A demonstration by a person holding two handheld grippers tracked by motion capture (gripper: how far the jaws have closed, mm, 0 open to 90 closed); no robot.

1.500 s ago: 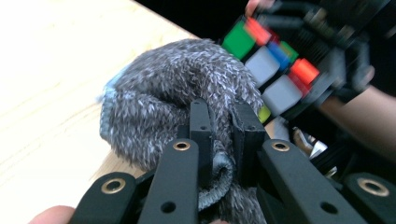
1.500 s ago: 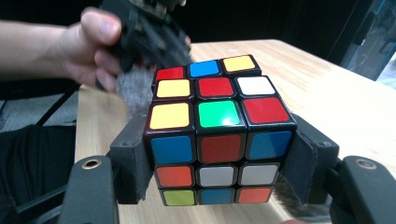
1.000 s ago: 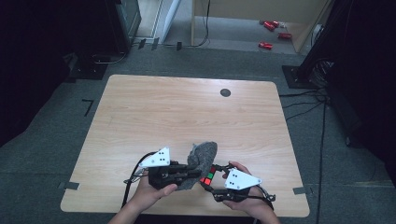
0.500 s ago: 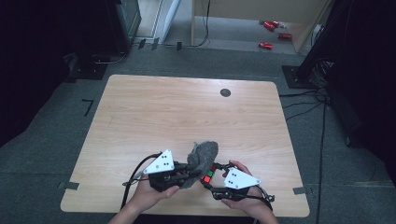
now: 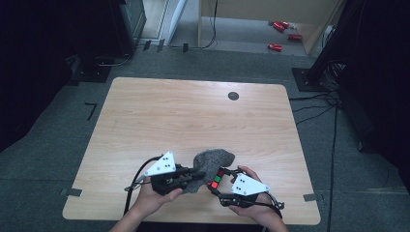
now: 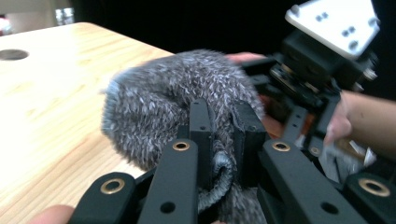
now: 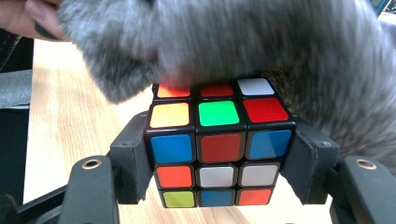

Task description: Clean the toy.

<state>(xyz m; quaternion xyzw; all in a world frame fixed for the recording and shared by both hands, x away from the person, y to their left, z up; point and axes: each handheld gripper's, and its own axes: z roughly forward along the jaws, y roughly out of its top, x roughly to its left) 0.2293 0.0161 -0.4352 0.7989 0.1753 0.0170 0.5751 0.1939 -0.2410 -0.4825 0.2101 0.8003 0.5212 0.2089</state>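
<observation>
1. High view: wooden table (image 5: 145,125) w/ both hands at its near edge. Going L to R: left gripper (image 5: 196,175), grey fuzzy cloth (image 5: 212,162), puzzle cube (image 5: 215,180), right gripper (image 5: 212,186).
2. Left gripper sat near the table's front edge, left of centre, pointing right; white three-cornered plate on top.
3. Left gripper view: jaws were pinched tight on a fold of the cloth (image 6: 187,107), rolled hem squeezed between the black pads. Rest of the cloth bunched ahead of the jaws, above the tabletop (image 6: 51,93). Right gripper (image 6: 280,93) showed just behind the cloth, blurred.
4. Cloth hung between the two grippers, its far end resting on the table.
5. Right gripper view: jaws clamped the cube (image 7: 219,140) by its two sides, pads flat against them. Cube was scrambled; green centre square on top, red centre square facing the cam.
6. Cloth (image 7: 243,42) draped over the cube's far top edge, touching it.
7. Small dark round disc (image 5: 233,95) lay far off near the table's back edge.
</observation>
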